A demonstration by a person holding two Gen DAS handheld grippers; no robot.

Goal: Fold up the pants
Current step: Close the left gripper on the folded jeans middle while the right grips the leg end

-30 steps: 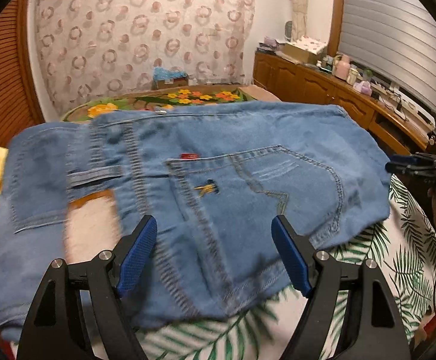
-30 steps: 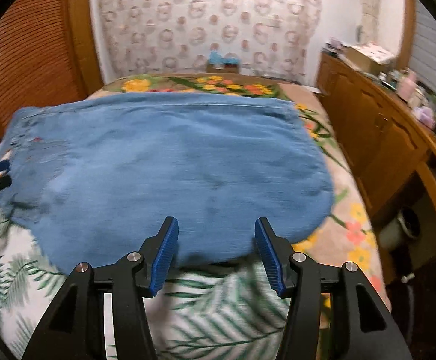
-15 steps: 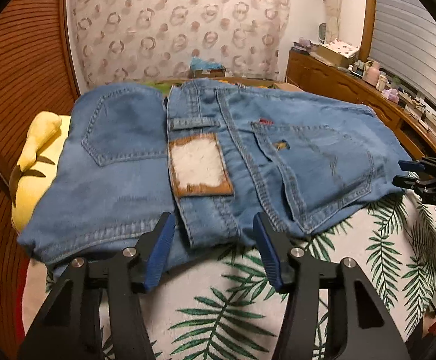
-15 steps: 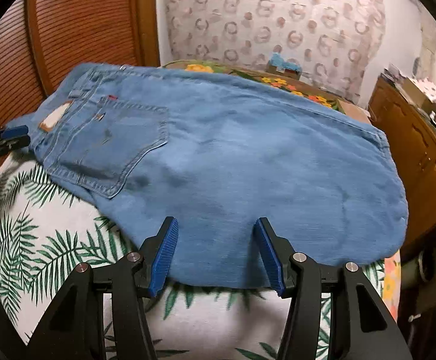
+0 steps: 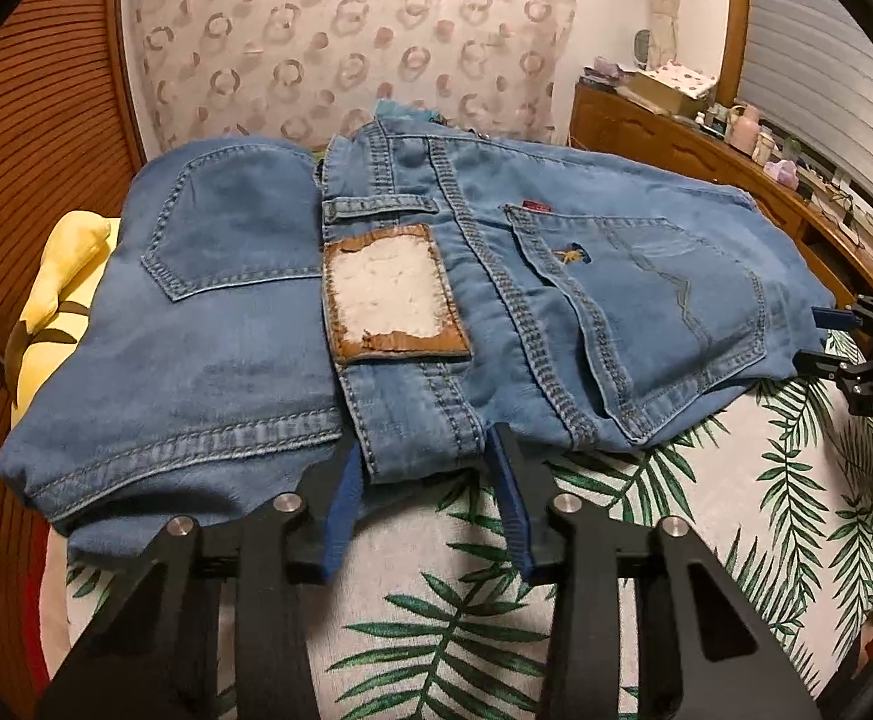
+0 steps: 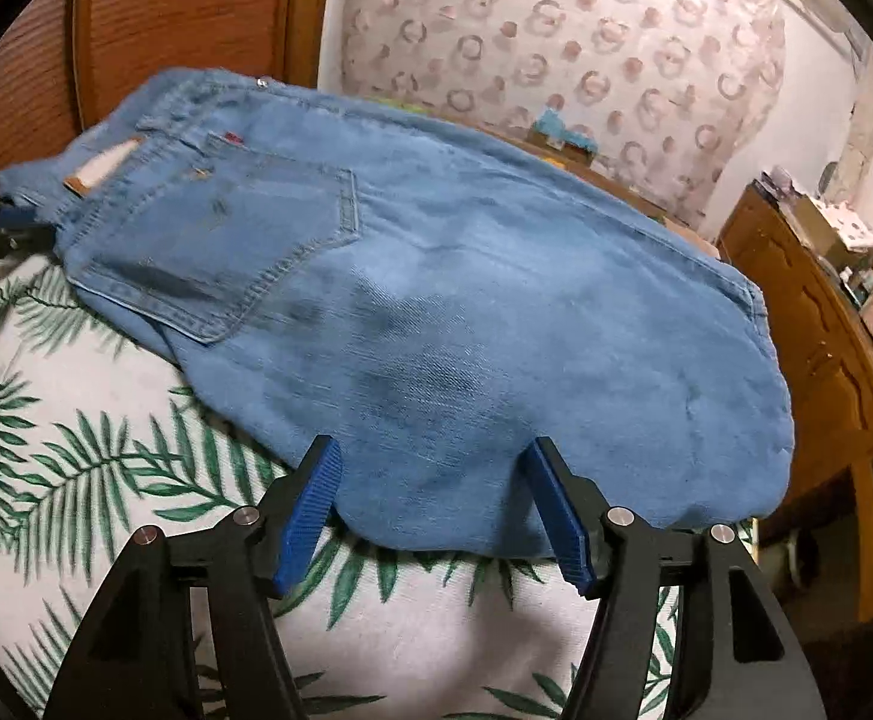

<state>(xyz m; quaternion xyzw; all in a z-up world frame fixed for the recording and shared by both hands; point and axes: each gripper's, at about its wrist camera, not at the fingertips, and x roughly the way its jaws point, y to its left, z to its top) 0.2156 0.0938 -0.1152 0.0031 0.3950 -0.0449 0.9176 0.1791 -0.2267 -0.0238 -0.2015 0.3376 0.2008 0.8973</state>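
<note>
The jeans (image 5: 412, 300) lie folded on the bed (image 5: 496, 630). The left gripper (image 5: 421, 501) is at the waistband edge and the right gripper (image 6: 436, 504) at the folded edge, both with jaws spread and nothing pinched. Judged step: starting another fold; next, close both on their edges.

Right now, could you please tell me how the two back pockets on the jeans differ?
The right back pocket carries a small red tab and yellow embroidery; the left back pocket looks plain. The right one lies beside the leather patch; the left one lies on the flap nearer the yellow pillow. Both are stitched blue denim.
</note>
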